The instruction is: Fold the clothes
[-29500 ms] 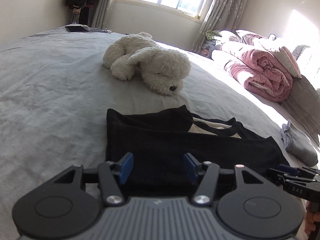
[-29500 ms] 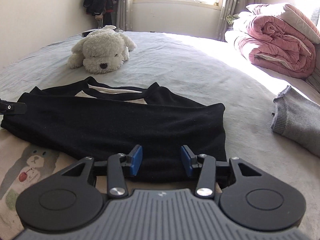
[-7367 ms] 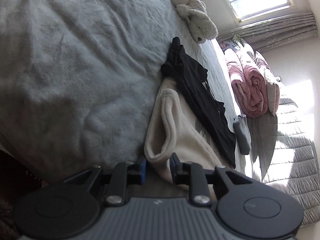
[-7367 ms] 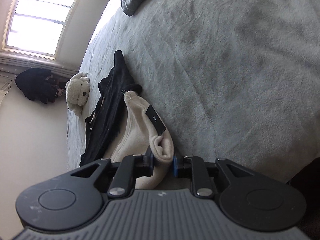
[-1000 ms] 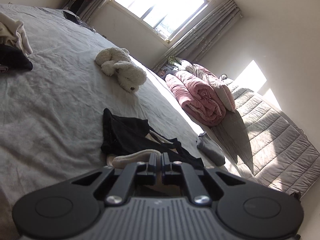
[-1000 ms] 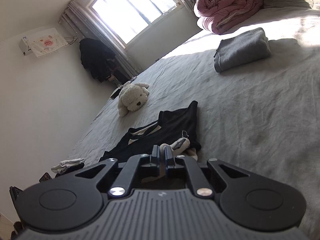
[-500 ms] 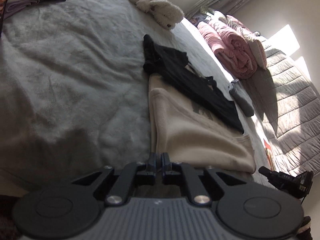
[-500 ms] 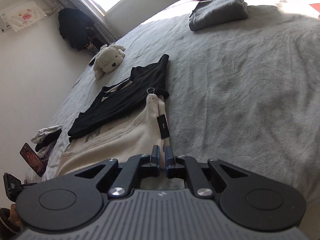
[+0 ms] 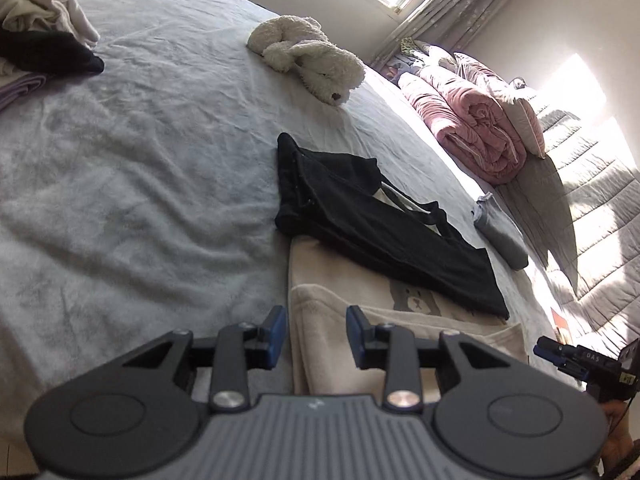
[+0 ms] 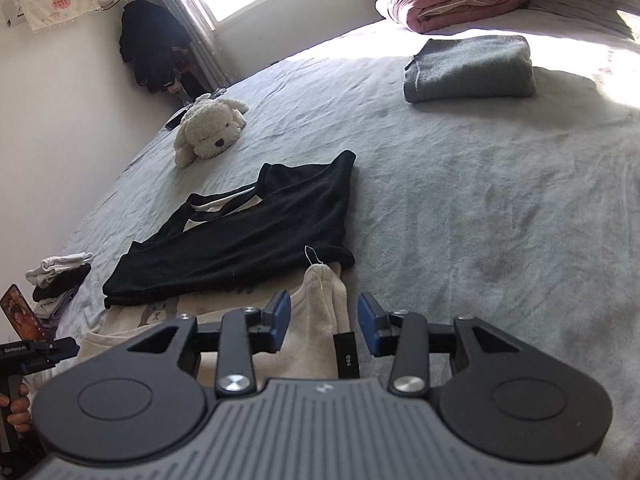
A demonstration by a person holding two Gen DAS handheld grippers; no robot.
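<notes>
A bed (image 9: pixel 120 184) covered in a grey sheet filled both views and carried everything listed here. At its far side lay a rolled pink quilt (image 9: pixel 476 136) against a grey quilted cover (image 9: pixel 592 216). The task garment, a cream sweatshirt (image 9: pixel 384 320) with a bear print (image 9: pixel 414 300), lay flat at the near edge of the bed, its near hem doubled over; a black garment (image 9: pixel 380 228) was spread across its far part, touching it. A folded grey sweater (image 10: pixel 470 68) sat well apart, in sunlight toward the pink quilt. A white plush dog (image 9: pixel 312 56) lay beyond the black garment. A small pile of unfolded clothes (image 9: pixel 40 48), white over black, rested near the bed's left edge. A black tag (image 10: pixel 346 354) hung from the right-hand corner of the sweatshirt.

The left tongs (image 9: pixel 316 334) were spread, blue pads apart, over the sweatshirt's left near corner and gripping nothing. The right tongs (image 10: pixel 324 322) were likewise spread over the right near corner, with the cloth lying loose between the pads. No container appeared in either view.
</notes>
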